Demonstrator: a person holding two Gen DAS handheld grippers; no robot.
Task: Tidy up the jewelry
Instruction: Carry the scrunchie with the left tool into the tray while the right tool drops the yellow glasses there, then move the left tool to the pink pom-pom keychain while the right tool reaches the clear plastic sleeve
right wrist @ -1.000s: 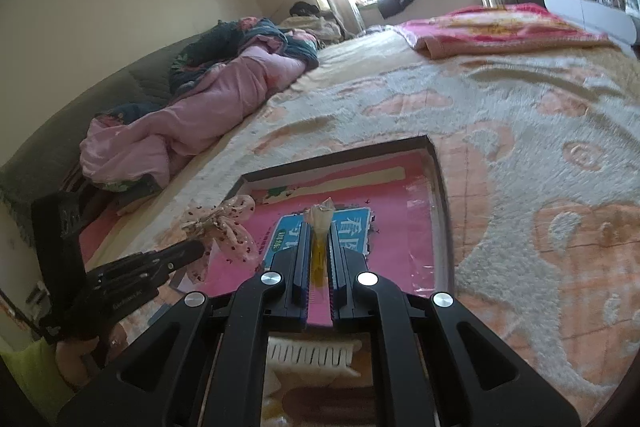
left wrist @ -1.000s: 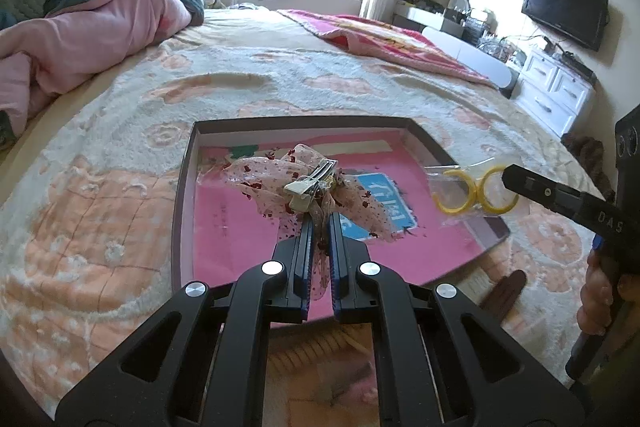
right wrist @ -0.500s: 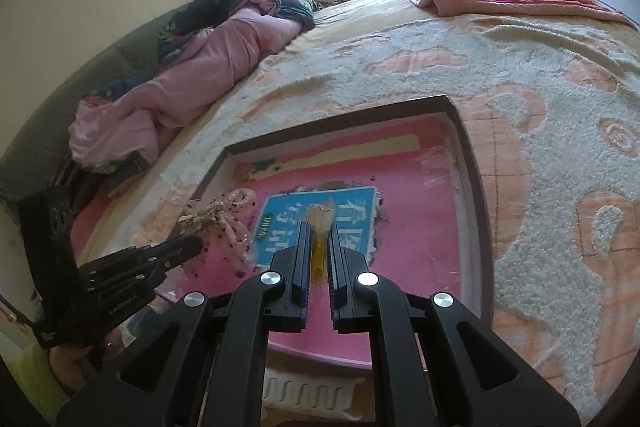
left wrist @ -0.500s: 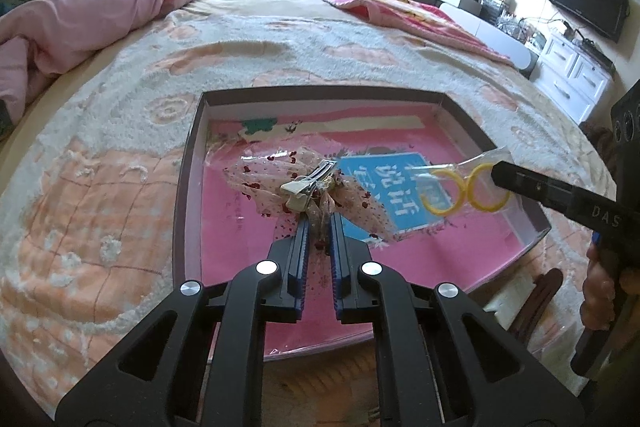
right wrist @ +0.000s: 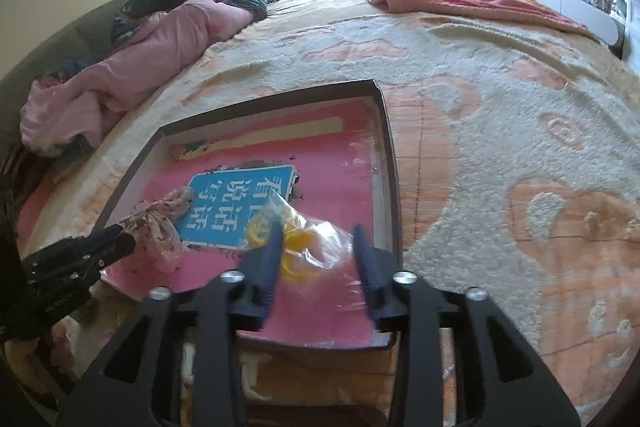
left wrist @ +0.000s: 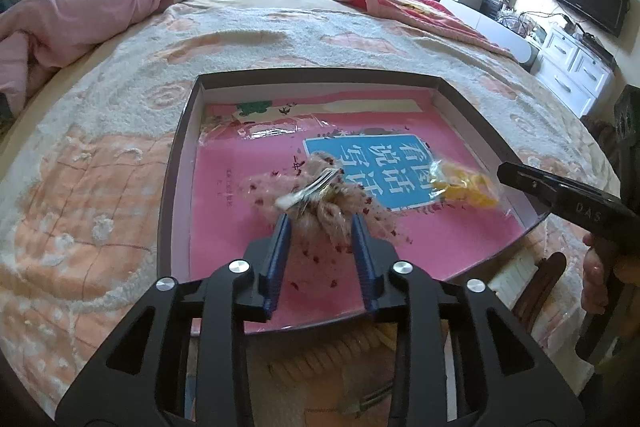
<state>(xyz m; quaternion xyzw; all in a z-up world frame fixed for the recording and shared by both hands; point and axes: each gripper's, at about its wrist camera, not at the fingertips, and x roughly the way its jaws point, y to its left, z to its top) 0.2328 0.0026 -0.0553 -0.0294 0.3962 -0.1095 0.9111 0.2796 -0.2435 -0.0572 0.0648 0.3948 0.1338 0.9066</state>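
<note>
Both pieces look delivered, so this step seems near done. On the left, the left tongs [left wrist: 320, 223] stand released around the lace hair bow [left wrist: 320, 199], which lies in the box [left wrist: 176, 163] on the bed [left wrist: 100, 207]. To the right, the right tongs [right wrist: 316, 239] gape around the bagged yellow rings [right wrist: 296, 243]. A comb [left wrist: 516, 267] waits beyond the near rim; nothing blocks withdrawal.

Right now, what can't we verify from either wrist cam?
- Lace hair bow, left wrist view: motion blur; can't tell whether it rests on the box floor.
- Yellow hoops in bag, right wrist view: blurred, count unclear.
- Comb-like item below the box's near rim: hidden behind right gripper, identity unclear.
- Left gripper is open.
</note>
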